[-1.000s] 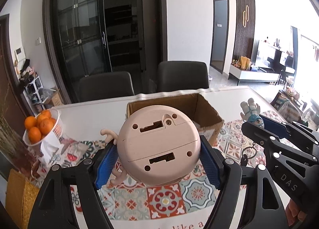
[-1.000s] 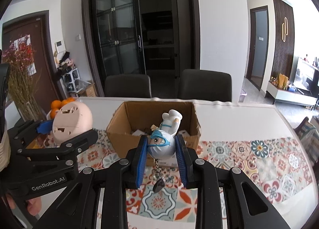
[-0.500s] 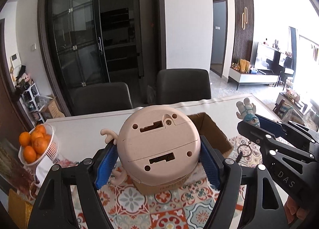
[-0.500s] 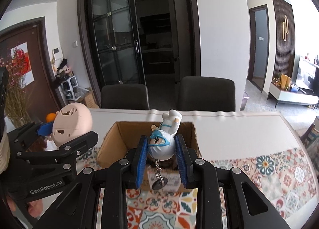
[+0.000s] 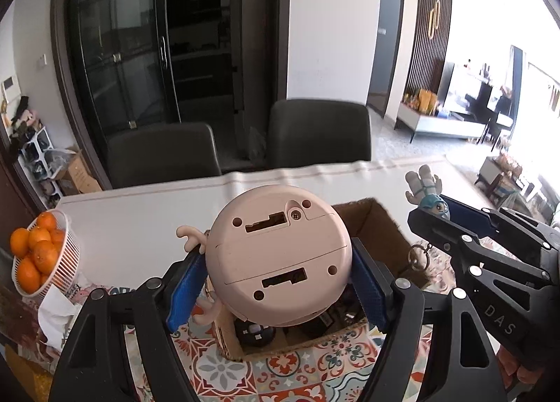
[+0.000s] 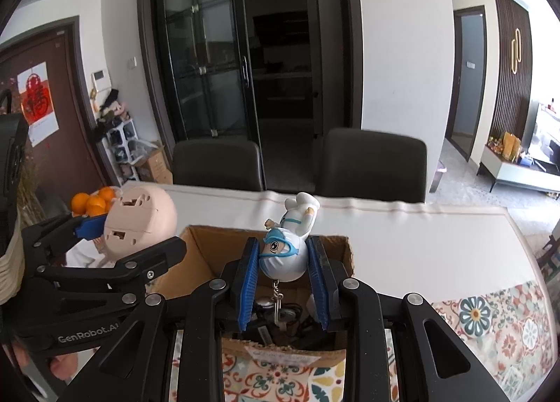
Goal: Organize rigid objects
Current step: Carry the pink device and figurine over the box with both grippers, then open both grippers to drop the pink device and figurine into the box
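The left gripper [image 5: 278, 283] is closed on a round pink toy [image 5: 278, 255], its blue pads pressing the toy's curved sides; the toy hangs above the near left part of the box [image 5: 376, 227]. The right gripper [image 6: 281, 283] is clamped on a small figurine [image 6: 288, 251], held head-down over the box's middle, with its keyring [image 6: 276, 300] dangling into the opening.

The pink toy looks wide for the space left, so if released here it may land on the box wall or on the dark items [image 5: 253, 332] inside and roll out onto the tablecloth [image 5: 280, 367]. Its smooth dome could also slip between the pads. The two grippers sit close together and may knock if both descend at once. The keyring could snag on the contents.

The box floor is mostly hidden by the grippers, its contents too dark to identify, and the toy's face is turned away.
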Demonstrator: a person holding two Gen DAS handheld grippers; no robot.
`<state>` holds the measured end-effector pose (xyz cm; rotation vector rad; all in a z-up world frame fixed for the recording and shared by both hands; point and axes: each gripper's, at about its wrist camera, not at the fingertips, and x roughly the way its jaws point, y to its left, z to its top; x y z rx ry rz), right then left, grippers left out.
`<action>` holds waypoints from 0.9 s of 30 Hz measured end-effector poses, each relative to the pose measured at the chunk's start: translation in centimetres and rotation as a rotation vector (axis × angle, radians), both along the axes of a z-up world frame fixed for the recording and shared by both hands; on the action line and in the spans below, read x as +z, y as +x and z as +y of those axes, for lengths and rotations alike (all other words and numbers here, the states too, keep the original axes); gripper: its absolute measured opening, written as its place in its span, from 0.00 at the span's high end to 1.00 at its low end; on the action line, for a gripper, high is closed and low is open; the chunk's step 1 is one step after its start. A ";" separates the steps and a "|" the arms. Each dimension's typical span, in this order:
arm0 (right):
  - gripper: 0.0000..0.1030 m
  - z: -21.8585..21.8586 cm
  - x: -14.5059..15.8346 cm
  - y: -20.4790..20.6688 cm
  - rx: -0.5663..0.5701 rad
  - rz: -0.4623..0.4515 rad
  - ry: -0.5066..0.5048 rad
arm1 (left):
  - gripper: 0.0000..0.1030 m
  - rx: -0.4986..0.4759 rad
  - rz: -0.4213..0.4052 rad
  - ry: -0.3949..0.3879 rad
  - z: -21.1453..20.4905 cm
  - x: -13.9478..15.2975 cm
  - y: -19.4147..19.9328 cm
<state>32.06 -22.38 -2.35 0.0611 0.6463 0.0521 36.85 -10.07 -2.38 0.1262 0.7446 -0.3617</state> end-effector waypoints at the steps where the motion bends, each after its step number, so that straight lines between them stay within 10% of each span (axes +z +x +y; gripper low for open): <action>1: 0.73 -0.1 -0.3 0.5 0.001 0.014 0.006 | 0.26 0.000 0.006 0.006 -0.2 -0.3 0.3; 27: 0.66 -1.7 -9.1 6.2 0.020 0.314 -0.001 | 0.25 0.030 0.268 0.108 -1.7 -8.7 4.8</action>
